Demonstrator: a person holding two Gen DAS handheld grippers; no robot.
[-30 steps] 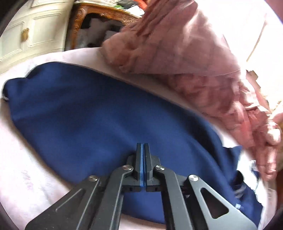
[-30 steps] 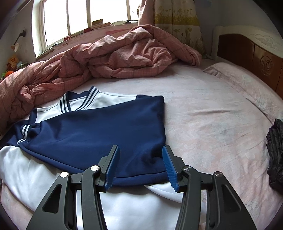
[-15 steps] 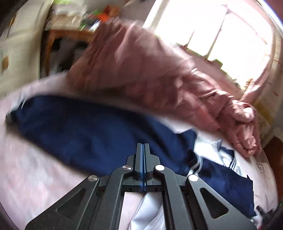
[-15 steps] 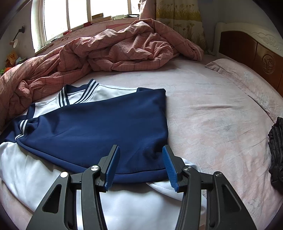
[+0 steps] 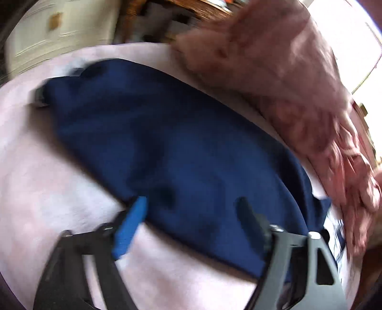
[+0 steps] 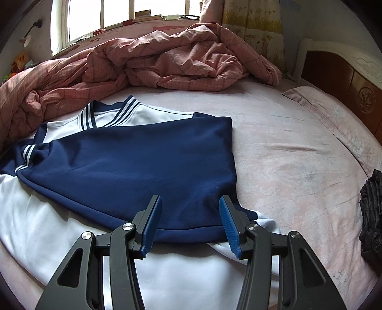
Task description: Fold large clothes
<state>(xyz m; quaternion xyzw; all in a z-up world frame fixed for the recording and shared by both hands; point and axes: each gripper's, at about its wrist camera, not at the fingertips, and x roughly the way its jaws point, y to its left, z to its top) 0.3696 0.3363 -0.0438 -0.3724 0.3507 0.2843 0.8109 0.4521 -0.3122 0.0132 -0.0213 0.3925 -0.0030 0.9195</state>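
Observation:
A large navy and white jacket [image 6: 133,167] lies flat on the pink bed sheet [image 6: 298,162], one navy sleeve folded across its white body. In the blurred left wrist view the other navy sleeve [image 5: 167,147] stretches out over the sheet. My left gripper [image 5: 191,205] hovers just over that sleeve's near edge; its jaws are opening and nothing is pinched between them. Over the folded sleeve's cuff end my right gripper [image 6: 189,202] stands half open, its blue pads [image 6: 152,224] apart from the cloth.
A crumpled pink plaid quilt [image 6: 167,62] is heaped along the far side under the window. A pillow [image 6: 334,112] and wooden headboard [image 6: 343,78] stand at the right. A black bundle [image 6: 372,214] lies at the right edge. A wooden table [image 5: 181,9] and white cabinet [image 5: 62,31] stand beyond the bed.
My left gripper was shut; it swung toward the window and back over the navy sleeve, and its jaws have parted wide. The right gripper barely moved.

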